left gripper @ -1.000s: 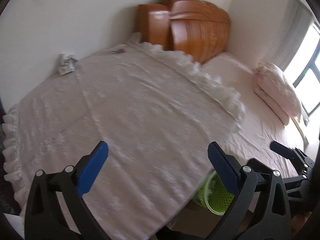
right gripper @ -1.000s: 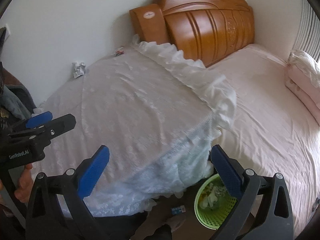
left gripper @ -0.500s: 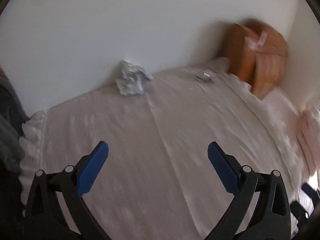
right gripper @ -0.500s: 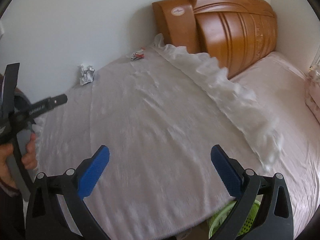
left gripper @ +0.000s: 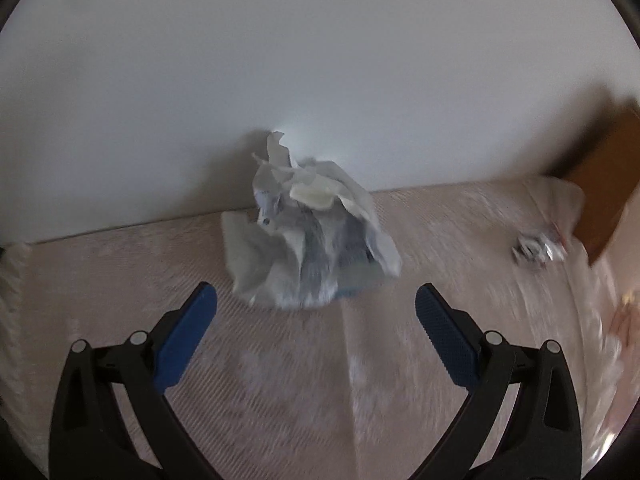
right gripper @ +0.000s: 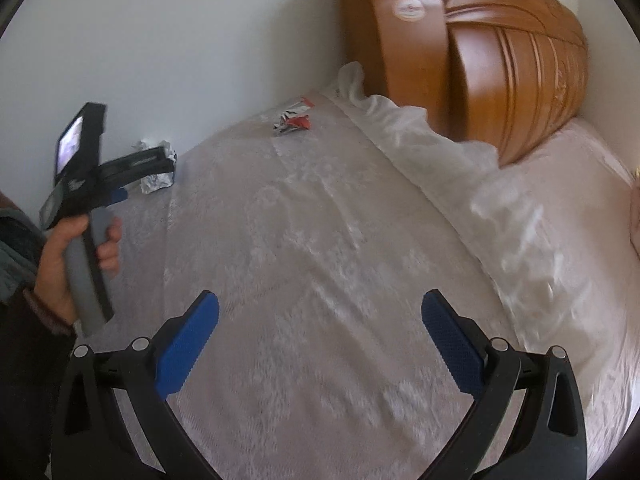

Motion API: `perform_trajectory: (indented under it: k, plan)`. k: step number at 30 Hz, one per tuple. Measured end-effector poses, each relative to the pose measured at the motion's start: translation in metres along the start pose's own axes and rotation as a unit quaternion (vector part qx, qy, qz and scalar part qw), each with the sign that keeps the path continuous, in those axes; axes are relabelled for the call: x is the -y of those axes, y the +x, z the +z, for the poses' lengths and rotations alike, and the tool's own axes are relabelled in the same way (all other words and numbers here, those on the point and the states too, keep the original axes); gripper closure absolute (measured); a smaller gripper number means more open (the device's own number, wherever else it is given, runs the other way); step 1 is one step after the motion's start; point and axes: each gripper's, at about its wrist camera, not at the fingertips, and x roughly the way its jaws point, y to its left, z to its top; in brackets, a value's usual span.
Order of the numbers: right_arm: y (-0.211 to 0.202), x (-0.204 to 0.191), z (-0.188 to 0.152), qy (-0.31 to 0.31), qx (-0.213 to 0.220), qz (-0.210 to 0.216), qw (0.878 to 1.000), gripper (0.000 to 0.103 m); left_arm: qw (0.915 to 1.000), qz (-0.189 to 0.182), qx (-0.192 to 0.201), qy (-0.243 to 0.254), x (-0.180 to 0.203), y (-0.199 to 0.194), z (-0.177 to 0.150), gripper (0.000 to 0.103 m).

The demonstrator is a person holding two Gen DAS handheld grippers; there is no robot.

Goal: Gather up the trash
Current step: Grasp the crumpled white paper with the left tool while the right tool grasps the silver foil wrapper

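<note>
A crumpled white paper ball [left gripper: 308, 240] lies on the bed cover against the white wall, just ahead of my left gripper [left gripper: 316, 300], which is open and empty. In the right wrist view the same paper [right gripper: 156, 176] is partly hidden behind the left gripper [right gripper: 136, 176]. A small red and white wrapper [right gripper: 292, 120] lies further along the cover near the headboard; it also shows blurred in the left wrist view [left gripper: 538, 248]. My right gripper [right gripper: 320, 308] is open and empty above the middle of the bed.
A white lace bed cover [right gripper: 320, 240] spreads over the bed, with a frilled edge [right gripper: 420, 136]. A wooden headboard [right gripper: 480, 40] stands at the back right. The white wall [left gripper: 320, 60] runs along the bed's far side.
My left gripper has moved close up to the crumpled paper ball. My right gripper has moved forward over the bed; the green bin has dropped out of view.
</note>
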Motion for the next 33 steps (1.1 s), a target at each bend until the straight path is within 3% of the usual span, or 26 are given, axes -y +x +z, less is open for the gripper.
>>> perform_trajectory:
  k: [7,10,17,23,27,33]
  plan:
    - [0.032,-0.004,0.017,-0.003,-0.015,0.009,1.0,0.002,0.9998,0.011,-0.003,-0.017,-0.002,0.026,0.017,0.009]
    - [0.041,-0.006,0.025,-0.006,-0.017,0.01,1.0,0.002,0.9997,0.0,0.007,-0.023,-0.004,0.026,0.018,0.017]
    - [0.054,-0.01,0.04,-0.007,-0.011,0.027,1.0,0.002,0.9993,-0.003,0.037,0.011,0.001,0.017,0.011,0.032]
    - [0.087,-0.021,0.084,-0.058,0.001,0.004,0.998,0.002,0.9986,-0.028,0.037,0.024,-0.001,0.004,0.005,0.045]
    - [0.125,-0.032,0.128,-0.095,0.004,-0.019,0.995,0.002,0.9979,-0.032,0.043,0.035,-0.003,-0.005,0.001,0.047]
    - [0.168,-0.04,0.161,-0.1,-0.011,-0.026,0.995,0.002,0.9971,-0.032,0.054,0.044,-0.013,-0.031,-0.015,0.047]
